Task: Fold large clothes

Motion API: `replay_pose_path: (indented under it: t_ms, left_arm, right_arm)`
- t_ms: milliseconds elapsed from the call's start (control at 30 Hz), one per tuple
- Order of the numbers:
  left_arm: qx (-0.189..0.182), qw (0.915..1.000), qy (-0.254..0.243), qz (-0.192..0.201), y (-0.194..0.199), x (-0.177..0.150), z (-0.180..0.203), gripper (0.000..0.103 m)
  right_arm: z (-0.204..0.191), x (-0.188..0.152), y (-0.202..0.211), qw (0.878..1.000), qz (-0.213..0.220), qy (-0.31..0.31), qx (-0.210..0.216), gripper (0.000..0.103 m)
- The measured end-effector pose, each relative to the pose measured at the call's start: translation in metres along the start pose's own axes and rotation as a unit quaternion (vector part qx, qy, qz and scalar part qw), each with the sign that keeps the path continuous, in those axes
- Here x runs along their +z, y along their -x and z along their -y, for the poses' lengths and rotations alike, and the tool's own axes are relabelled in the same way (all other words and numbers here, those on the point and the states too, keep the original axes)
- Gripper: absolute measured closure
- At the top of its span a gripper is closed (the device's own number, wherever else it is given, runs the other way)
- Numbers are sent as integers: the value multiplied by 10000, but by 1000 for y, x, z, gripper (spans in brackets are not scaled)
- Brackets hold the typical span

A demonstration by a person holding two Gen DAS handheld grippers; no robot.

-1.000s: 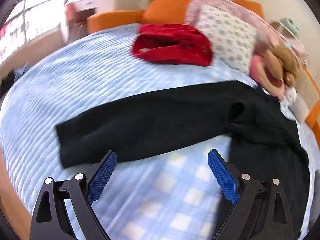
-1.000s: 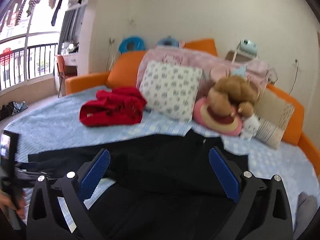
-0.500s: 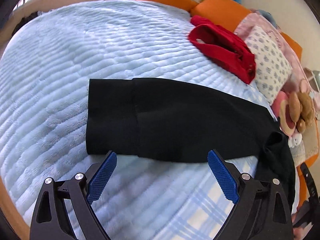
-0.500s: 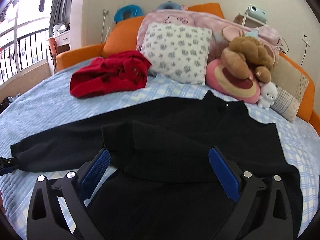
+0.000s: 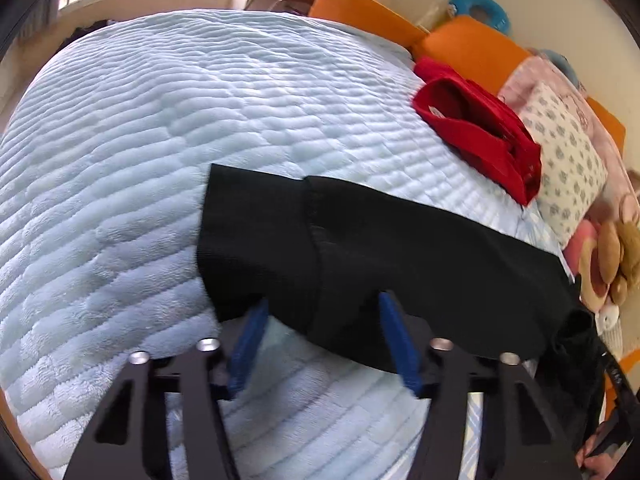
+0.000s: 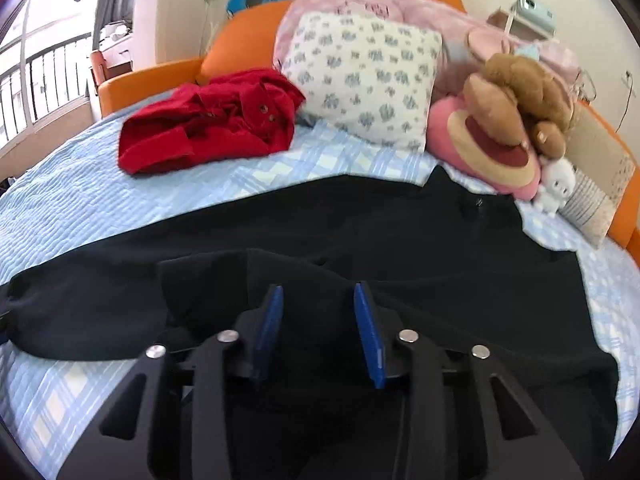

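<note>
A black sweater (image 6: 420, 248) lies spread on the light blue bed (image 5: 160, 120). Its long left sleeve (image 5: 360, 248) stretches across the bedspread, cuff end at the left. My left gripper (image 5: 320, 312) is half closed with its blue pads either side of the sleeve's near edge by the cuff; the fabric drapes over the tips. My right gripper (image 6: 318, 300) is half closed over a raised fold of the sweater's body (image 6: 312, 276), with fabric between its pads. Both jaws still show a gap.
A red jacket (image 6: 208, 124) lies crumpled at the back of the bed, also in the left wrist view (image 5: 480, 128). A flowered pillow (image 6: 360, 76), plush toys (image 6: 508, 112) and orange cushions (image 6: 240, 32) line the headboard side.
Both grippers have dropped down onto the sweater and their jaws have narrowed from wide open. The left one moved to the sleeve cuff, the right one to a fold on the body.
</note>
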State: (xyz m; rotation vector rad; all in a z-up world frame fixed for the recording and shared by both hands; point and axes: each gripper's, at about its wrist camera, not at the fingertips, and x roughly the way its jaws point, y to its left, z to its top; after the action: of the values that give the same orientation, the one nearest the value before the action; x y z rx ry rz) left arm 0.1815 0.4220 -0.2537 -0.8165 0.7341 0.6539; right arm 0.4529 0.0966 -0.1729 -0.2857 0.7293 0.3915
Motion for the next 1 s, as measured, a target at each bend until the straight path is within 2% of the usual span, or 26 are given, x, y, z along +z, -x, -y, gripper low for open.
replay_pose_path:
  t_ms: [67, 100, 233, 333, 500, 633, 733, 833, 1000]
  left_arm:
    - [36, 10000, -65, 15, -1, 3, 0, 57]
    - [63, 9999, -118, 19, -1, 3, 1, 62]
    - [63, 9996, -284, 34, 0, 11, 9, 72]
    - [51, 9990, -415, 163, 9, 24, 23, 75]
    - [-6, 9949, -882, 499, 39, 58, 75, 76]
    - [-94, 9848, -1489, 890, 77, 79, 140, 76]
    - [-340, 9752, -1884, 1112, 109, 87, 196, 76]
    - [-583, 9620, -2330, 1299, 138, 84, 255, 76]
    - [-915, 9353, -3068, 1507, 171, 59, 361, 76]
  right_arm:
    - [3, -6, -11, 9997, -154, -165, 83, 76]
    - [4, -11, -17, 9995, -220, -225, 102, 76]
    - [7, -27, -32, 9983, -393, -410, 151, 78]
    - [12, -31, -36, 9973, -435, -538, 227, 79]
    - [5, -33, -41, 9978, -536, -361, 120, 78]
    - [2, -34, -43, 9979, -591, -245, 27, 78]
    - [-1, -33, -44, 9981, -586, -179, -28, 77]
    - [-1, -34, -44, 9983, -565, -169, -38, 77]
    - [-1, -34, -41, 9987, -462, -189, -45, 78]
